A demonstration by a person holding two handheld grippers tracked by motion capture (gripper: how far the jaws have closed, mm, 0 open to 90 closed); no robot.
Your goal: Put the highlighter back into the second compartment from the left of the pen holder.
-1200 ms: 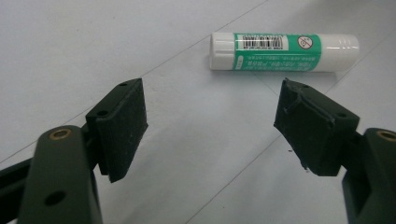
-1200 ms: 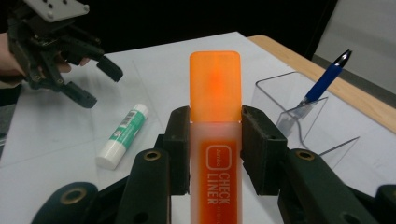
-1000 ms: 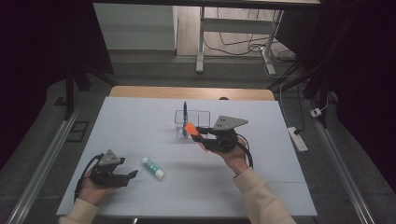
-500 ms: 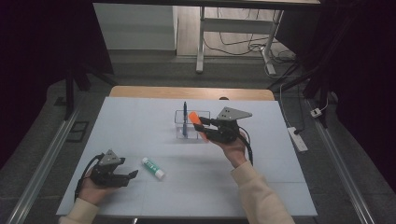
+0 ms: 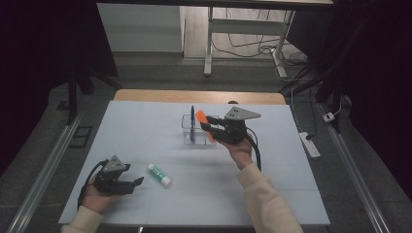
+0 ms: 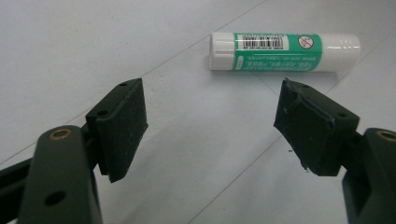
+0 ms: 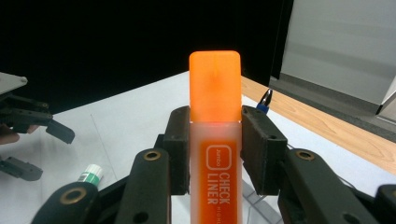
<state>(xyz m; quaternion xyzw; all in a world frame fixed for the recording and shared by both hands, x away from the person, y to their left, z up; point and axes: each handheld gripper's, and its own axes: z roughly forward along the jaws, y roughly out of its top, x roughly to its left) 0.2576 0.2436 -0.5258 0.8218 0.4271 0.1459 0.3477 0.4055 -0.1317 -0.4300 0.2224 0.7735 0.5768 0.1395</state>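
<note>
Since the earlier frame the right gripper (image 5: pixel 208 124) has shifted a little farther from the person and up, carrying the orange highlighter (image 5: pixel 202 118) from just in front of the clear organizer (image 5: pixel 187 137) to a spot above its right end; the left gripper (image 5: pixel 137 185) sits where it was. Right gripper, seen along its own jaws: both pads clamp the highlighter (image 7: pixel 215 140) at the top of its pale barrel, just below the orange cap, which stands up clear of them; printed lettering runs down the barrel between the jaws. From above, the marker leans toward the far left over the organizer, not touching it as far as can be told. A blue pen (image 5: pixel 192 124) stands upright in the organizer's left part; its tip (image 7: pixel 265 100) shows just beyond the right-hand pad in the right gripper view. Left gripper, low at the near left of the white table (image 5: pixel 291 194), held in the person's hand: jaws spread wide, nothing between the pads. A green-and-white glue stick (image 6: pixel 285 51) lies flat on the table just beyond those jaws, apart from them.
</note>
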